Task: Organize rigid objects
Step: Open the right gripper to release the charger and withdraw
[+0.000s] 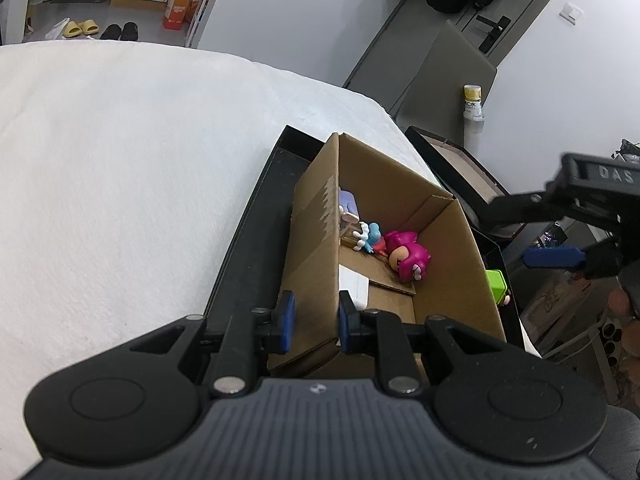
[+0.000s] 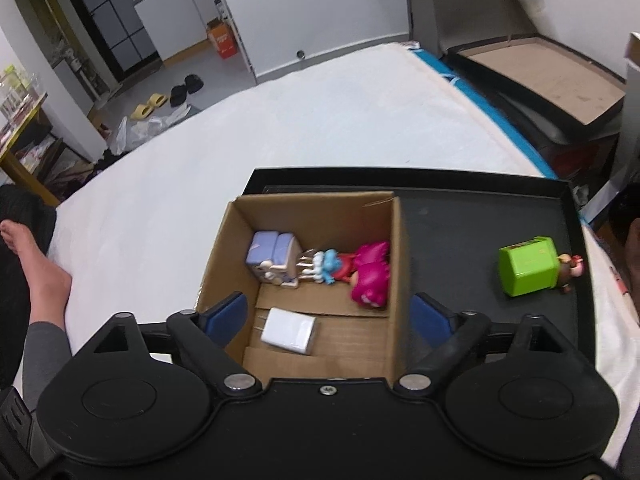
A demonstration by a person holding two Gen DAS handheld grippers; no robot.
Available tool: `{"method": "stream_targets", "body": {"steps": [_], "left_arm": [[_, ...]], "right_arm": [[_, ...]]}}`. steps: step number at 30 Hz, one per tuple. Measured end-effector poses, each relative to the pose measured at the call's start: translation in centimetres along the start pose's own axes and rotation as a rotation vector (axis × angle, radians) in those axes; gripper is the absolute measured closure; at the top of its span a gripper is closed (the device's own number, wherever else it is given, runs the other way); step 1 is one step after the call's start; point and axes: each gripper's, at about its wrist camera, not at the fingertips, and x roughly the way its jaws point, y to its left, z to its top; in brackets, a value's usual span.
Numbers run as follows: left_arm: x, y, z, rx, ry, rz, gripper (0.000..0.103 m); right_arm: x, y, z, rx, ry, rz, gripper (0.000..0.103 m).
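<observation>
— Across the white bed cover [image 2: 320, 120] a black tray [image 2: 480, 216] sits at the near edge, with a cardboard box [image 2: 312, 208] standing in its left part. What is the left gripper [image 1: 316, 318] doing?

— Its blue pads are clamped on the box's near wall, one pad outside, one inside.

— And the right gripper [image 2: 326, 316]?

— Jaws spread wide, nothing between the pads; it hangs above the box's near end. From the left wrist view it shows at three o'clock.

— What lies inside the box?

— A white charger [image 2: 288, 336] on the floor at six o'clock, a pink figure [image 2: 370, 276] at three o'clock, a blue and white figure [image 2: 324, 266] beside it, and a lilac block toy [image 2: 274, 254] toward nine o'clock.

— Anything outside it?

— A green cube toy [image 2: 528, 266] on the bare tray at three o'clock, well apart from the box.

— The room?

— Grey floor at eleven o'clock with yellow slippers [image 2: 150, 106], black slippers [image 2: 186, 88] and an orange carton [image 2: 222, 40] by a white wall. A bare foot [image 2: 36, 264] rests on the bed's left edge.
</observation>
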Motion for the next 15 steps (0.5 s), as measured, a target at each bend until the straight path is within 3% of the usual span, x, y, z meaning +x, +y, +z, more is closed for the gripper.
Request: {"method": "stream_targets", "body": {"steps": [7,15], "left_arm": [[-0.1,-0.2,-0.1,0.011,-0.007,0.007,0.083],[-0.2,-0.2,-0.2,0.016,-0.013,0.010,0.083]], "right_arm": [[-1.3,-2.9,-0.5,0.043,-0.041,-0.037,0.000],[-1.5,-5.8,-1.0,0.058,-0.062,-0.100,0.000]]}}
